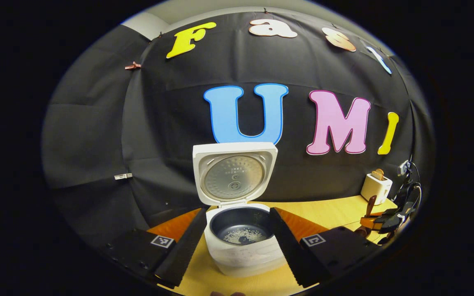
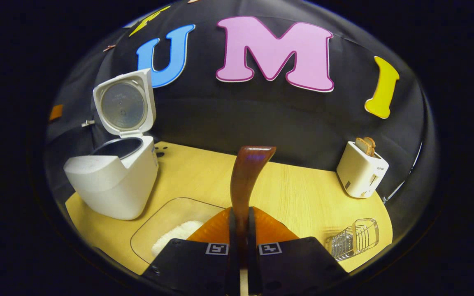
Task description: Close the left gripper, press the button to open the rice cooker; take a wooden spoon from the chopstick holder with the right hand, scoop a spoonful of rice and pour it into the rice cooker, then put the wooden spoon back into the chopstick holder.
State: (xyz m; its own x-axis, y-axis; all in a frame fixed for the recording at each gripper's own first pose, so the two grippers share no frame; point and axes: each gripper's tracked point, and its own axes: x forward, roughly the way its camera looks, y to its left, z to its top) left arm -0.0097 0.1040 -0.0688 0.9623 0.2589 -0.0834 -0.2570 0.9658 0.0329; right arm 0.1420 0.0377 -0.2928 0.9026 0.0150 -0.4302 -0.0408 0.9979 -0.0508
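Wood, dark and glossy: the wooden spoon [image 2: 247,181] stands upright between the fingers of the right gripper [image 2: 240,230], which press on its handle from both sides; its lower end is hidden between the fingers, so the bowl cannot be made out. Just beside the gripper, toward the rice cooker [image 2: 113,181], a clear glass dish [image 2: 167,226] holds white rice [image 2: 177,238], partly covered by the gripper body. On the other side of the gripper lies a wire chopstick holder [image 2: 354,238], faint against the table [image 2: 303,193]. Farther back, well apart from the rice cooker, a white toaster [image 2: 362,170] stands near the cloth wall with bread in its slot.

In the left gripper view, the left gripper [image 1: 237,242] has its jaws spread wide, one finger on each side of the rice cooker [image 1: 243,246] without clearly touching it. The lid [image 1: 234,172] stands upright and open, and a little rice [image 1: 243,235] lies on the floor of the dark inner pot [image 1: 241,226]. Far to the side of the cooker the other gripper [image 1: 385,224] shows at the edge, small and distorted, gripping the spoon's brown handle [image 1: 370,205], with the toaster [image 1: 376,187] behind it.
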